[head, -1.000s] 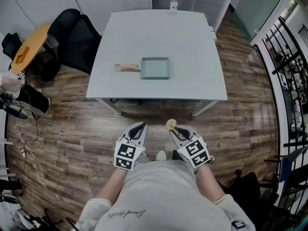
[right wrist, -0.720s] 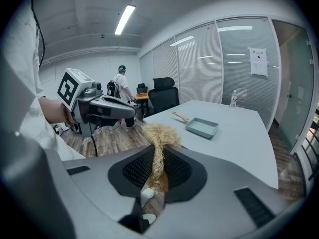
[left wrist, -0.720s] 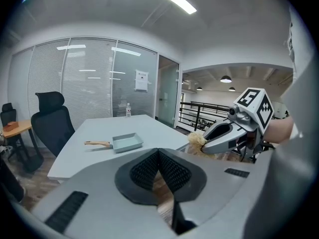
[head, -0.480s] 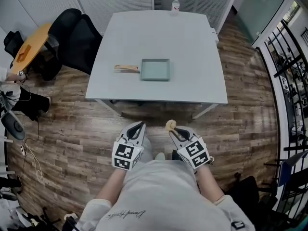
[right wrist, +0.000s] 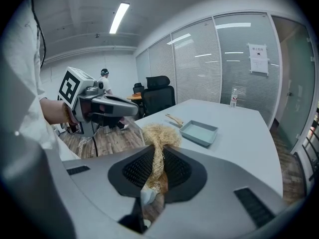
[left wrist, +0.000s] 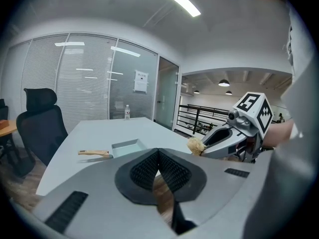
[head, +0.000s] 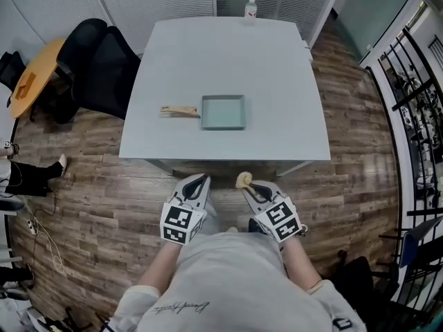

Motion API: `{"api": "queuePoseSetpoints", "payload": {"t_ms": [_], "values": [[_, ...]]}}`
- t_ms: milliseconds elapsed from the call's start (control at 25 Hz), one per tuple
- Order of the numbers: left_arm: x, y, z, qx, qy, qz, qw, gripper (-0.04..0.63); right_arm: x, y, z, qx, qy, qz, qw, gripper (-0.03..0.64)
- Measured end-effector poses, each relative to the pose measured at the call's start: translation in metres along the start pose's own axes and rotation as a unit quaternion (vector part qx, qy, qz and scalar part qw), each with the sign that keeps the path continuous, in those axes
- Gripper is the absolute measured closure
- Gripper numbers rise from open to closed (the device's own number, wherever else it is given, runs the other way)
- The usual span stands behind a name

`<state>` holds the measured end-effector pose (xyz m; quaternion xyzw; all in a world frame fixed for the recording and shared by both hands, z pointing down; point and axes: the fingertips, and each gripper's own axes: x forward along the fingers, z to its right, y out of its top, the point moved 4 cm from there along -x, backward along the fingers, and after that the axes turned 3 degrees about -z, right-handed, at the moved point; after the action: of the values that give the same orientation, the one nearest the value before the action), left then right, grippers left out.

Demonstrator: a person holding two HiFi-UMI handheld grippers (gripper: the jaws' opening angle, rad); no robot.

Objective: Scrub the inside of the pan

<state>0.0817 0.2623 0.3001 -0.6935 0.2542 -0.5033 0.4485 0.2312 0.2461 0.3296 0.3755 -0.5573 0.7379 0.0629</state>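
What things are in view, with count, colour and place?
table: one, pale grey, ahead of the person
pan: one, pale green, wooden handle, on the table
bottle: one, clear, table's far edge
chair: at least one, black, left of the table
round table: one, orange, far left
railing: one, black, right edge
scrubber: one, tan, in the right gripper
left gripper: one, grey, shut, empty
right gripper: one, grey, shut on the scrubber

shirt script (head: 181, 307) illegible, wall notice (left wrist: 141, 81) unreadable
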Motion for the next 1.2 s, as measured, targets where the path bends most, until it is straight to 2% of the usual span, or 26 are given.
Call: {"api": "queuePoseSetpoints", "payload": {"t_ms": [240,560,680,1000,1200], "values": [[0.034,0.018,-0.042,0.003,-0.019,-0.001,0.9998,0.583,0.037,0.029,0.029,0.004,-0.008,-0.005,1.0,0.549],[0.067,0.051,-0.095,0.038,-0.059,-0.003,0.9975,0.583,0.082,0.073,0.059,0.013,-0.024,-0.012,1.0,0.549],[0.079,0.061,-0.114,0.041,-0.068,-0.004,0.9968,0.583,0.098,0.085,0.069,0.018,-0.027,-0.015,0.999,0.549],[0.094,0.081,-0.159,0.063,-0.092,-0.002,0.9938,0.583,0.133,0.116,0.092,0.026,-0.046,-0.025,0.998,0.549],[0.097,0.086,-0.181,0.059,-0.093,-0.001,0.994,0.583,0.138,0.128,0.097,0.023,-0.059,-0.031,0.998,0.549]]}}
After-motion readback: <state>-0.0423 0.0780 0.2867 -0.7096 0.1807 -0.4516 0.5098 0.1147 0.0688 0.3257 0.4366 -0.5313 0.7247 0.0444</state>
